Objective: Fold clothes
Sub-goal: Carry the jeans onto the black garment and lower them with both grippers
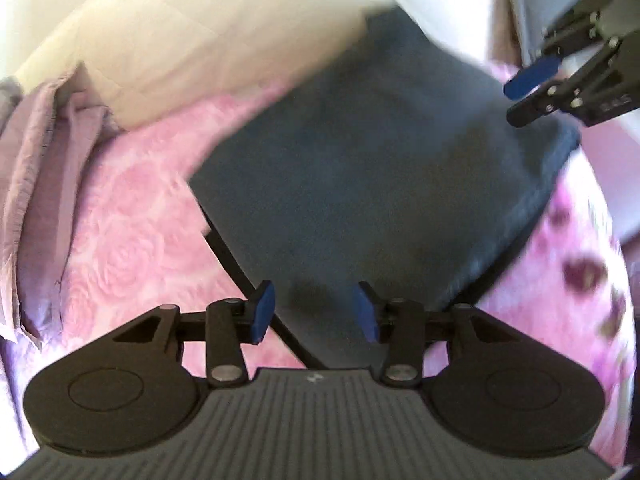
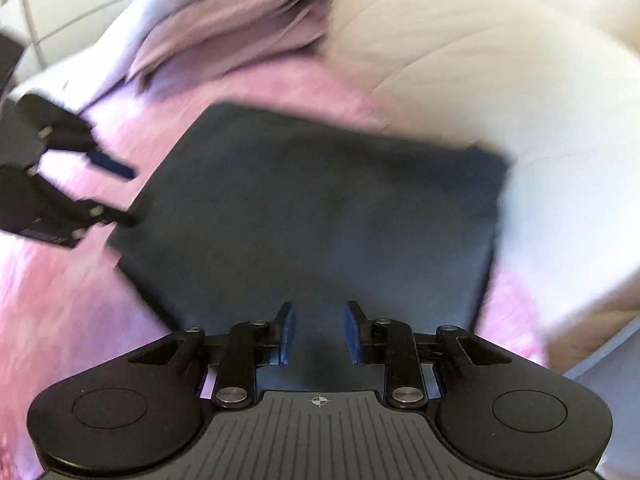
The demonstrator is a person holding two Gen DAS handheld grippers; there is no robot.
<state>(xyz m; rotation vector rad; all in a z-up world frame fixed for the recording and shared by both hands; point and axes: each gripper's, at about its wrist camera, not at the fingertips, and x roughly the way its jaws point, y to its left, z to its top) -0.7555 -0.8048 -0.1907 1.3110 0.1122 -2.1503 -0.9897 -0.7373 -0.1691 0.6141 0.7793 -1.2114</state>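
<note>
Soft daylight washing out the white duvet (image 2: 500,64), motion blur smearing both views, fisheye edges bending, corners darkening.

pink rose bedspread (image 1: 132,240) covered the bed | cream quilt (image 1: 192,44) lay along its far edge | mauve cloth (image 1: 36,168) bunched beside the quilt

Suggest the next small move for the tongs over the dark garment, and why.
Probably lower both tongs back to the garment's near edge to grip for another fold. The dark garment lies as a flat rectangle on the pink bedspread. Both the left tongs and the right tongs stand open, nothing between the pads. The views are blurred, so whether the fold is finished is unclear.
</note>
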